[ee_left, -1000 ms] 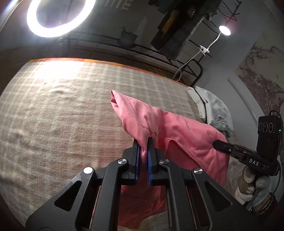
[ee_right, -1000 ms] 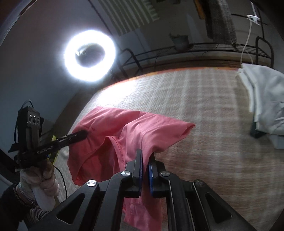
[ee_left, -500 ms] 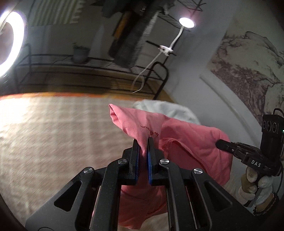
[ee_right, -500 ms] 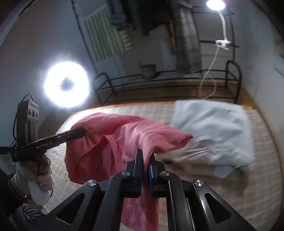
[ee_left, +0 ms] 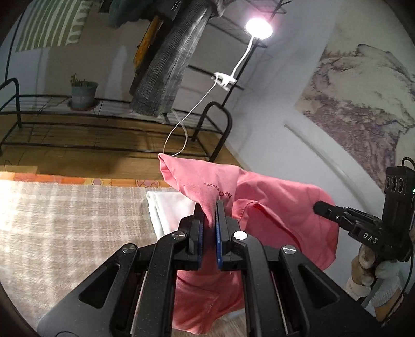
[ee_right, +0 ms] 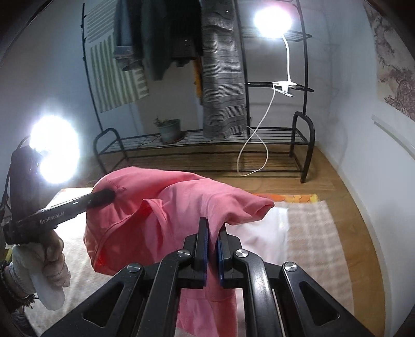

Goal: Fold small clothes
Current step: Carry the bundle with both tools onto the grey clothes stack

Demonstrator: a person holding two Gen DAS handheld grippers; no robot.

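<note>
A pink shirt [ee_left: 269, 207] hangs in the air between my two grippers, above the checked beige cloth surface [ee_left: 64, 223]. My left gripper [ee_left: 210, 210] is shut on one shoulder of it, near small dark lettering. My right gripper [ee_right: 213, 228] is shut on the other shoulder of the pink shirt [ee_right: 155, 223]. The right gripper also shows in the left wrist view [ee_left: 321, 207], and the left one in the right wrist view [ee_right: 103, 195]. The shirt's lower part droops behind the fingers.
A white folded garment [ee_left: 171, 210] lies on the surface below the shirt and also shows in the right wrist view [ee_right: 262, 238]. A black metal rack [ee_right: 207, 147] with hanging clothes, a potted plant [ee_right: 170, 129] and a clip lamp [ee_right: 272, 22] stands beyond the surface.
Both grippers have lifted and tilted upward with the pink shirt, moving toward the white garment. The view now shows the rack and wall instead of mostly the surface.
</note>
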